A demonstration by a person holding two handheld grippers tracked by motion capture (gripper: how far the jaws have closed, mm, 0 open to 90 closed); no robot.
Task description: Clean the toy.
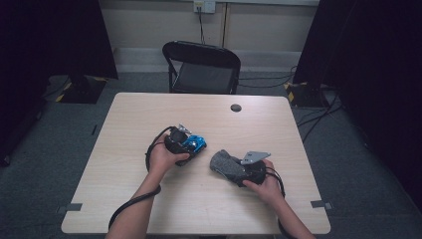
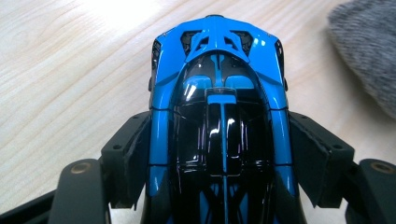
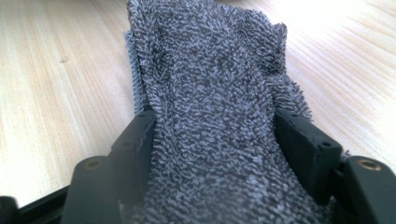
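The left gripper has its jaws pressed against both flanks of a blue and black toy sports car, nose pointing away over the wooden table. Just right of it, the right gripper clamps a folded grey terry cloth, which extends forward past the jaws.

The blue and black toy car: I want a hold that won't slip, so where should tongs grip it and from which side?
Grip the glossy blue and black toy car across its flat flanks at mid-body, coming from its rear along its length, as the left tongs do now. The sides run nearly parallel there; the nose tapers and the roof is rounded, so both would likely slip.
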